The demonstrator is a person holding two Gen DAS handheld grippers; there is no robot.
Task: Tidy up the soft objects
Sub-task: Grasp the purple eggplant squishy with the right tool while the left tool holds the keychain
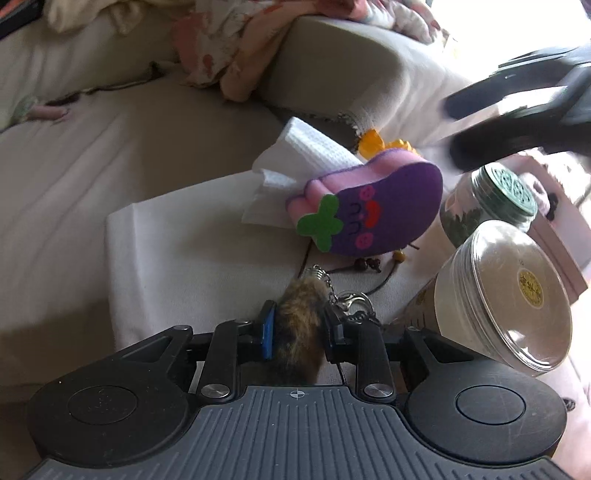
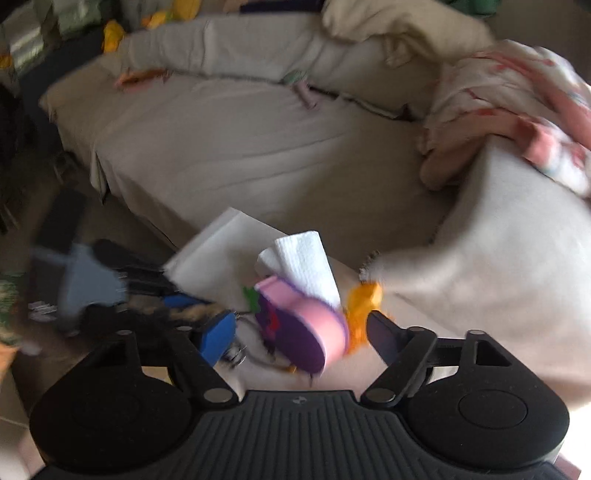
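So our left gripper (image 1: 298,325) is clamped on the furry tail keychain (image 1: 299,314) at 6 o'clock. Right gripper (image 2: 301,332) is wide apart around the purple eggplant plush (image 2: 295,332), center table. Next we'd probably squeeze and lift.

Daylight floods in from the upper right of our left wrist view, where a window (image 1: 517,29) burns out to pure white and washes over the sofa arm (image 1: 351,62); we see a soft glare on the clear jar lid (image 1: 506,295) and the right gripper (image 1: 517,122) smeared by motion. Our right wrist view is dimmer and blurred almost throughout, the purple plush (image 2: 299,328) and left gripper (image 2: 184,306) streaked, only the camera's own mount sharp. Both pictures bow strongly at the edges, fisheye fashion.
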